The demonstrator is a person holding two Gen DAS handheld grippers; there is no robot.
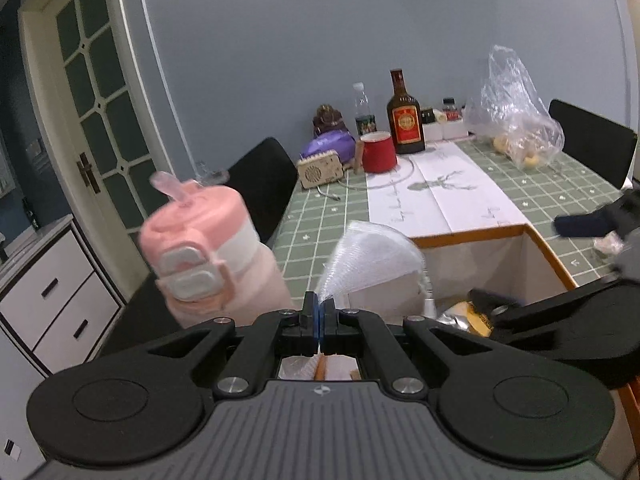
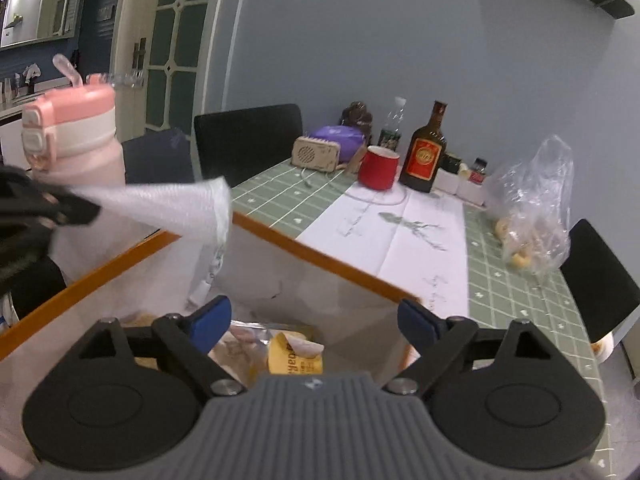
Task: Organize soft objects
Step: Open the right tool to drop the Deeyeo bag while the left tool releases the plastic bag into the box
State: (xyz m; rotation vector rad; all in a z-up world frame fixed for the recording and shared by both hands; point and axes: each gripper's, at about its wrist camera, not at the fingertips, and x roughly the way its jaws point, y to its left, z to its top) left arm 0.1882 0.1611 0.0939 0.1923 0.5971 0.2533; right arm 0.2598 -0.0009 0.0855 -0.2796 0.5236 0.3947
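Box [image 2: 328,264] at near table [image 2: 520,300] edge; snack packets [image 2: 294,354] inside. Water bottle [image 2: 76,140] left of box. Behind box: paper sheet [image 2: 400,232], then cup [image 2: 378,168], liquor bottle [image 2: 426,156]. Plastic bag [image 2: 532,208] at right, contents possibly fruit.

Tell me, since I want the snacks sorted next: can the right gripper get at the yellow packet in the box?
Probably yes. The right gripper is open directly above the yellow packet inside the orange-rimmed box, with nothing between them; the white foam sheet hangs off to the side.
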